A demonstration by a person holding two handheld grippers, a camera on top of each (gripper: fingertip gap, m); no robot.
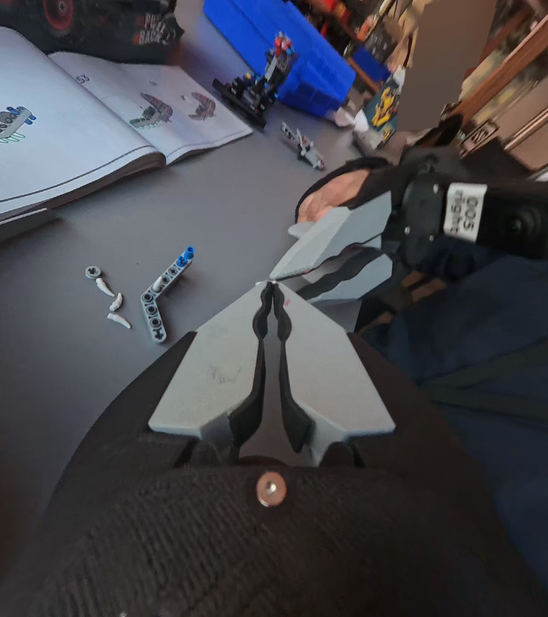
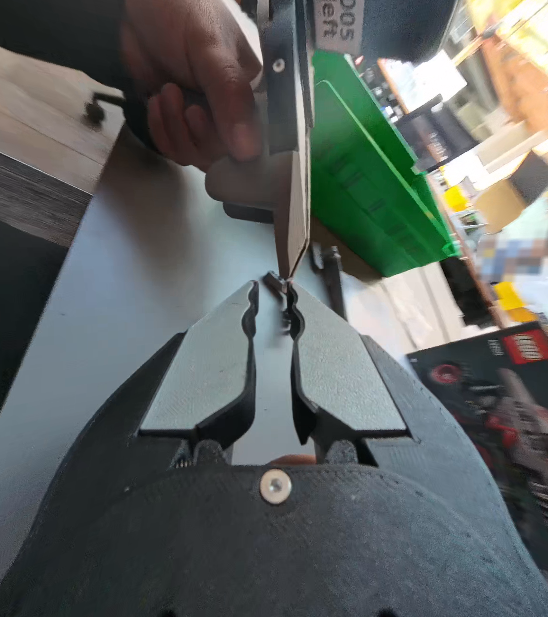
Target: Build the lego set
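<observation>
The lego set is far from finished: on the dark table (image 1: 65, 384) a grey angled beam (image 1: 159, 297) lies with a blue pin (image 1: 185, 257) at one end and one white tooth (image 1: 156, 283) seated, while three more white teeth (image 1: 114, 302) and a small grey round piece (image 1: 93, 272) lie loose just beside it. The open instruction booklet (image 1: 65, 133) and a partly built dark model (image 1: 256, 88) sit farther back. Above the table the left gripper (image 1: 267, 283) is pressed together at its tips, seemingly pinching a tiny pale piece, too small to identify. The right gripper (image 2: 272, 293) meets it tip to tip, its fingers slightly spread; whether it grips anything cannot be told. A blue bin (image 1: 299, 60) and a green bin (image 2: 366, 187) stand at the table's far sides, contents out of sight; the set's box (image 2: 500, 400) is nearby.
</observation>
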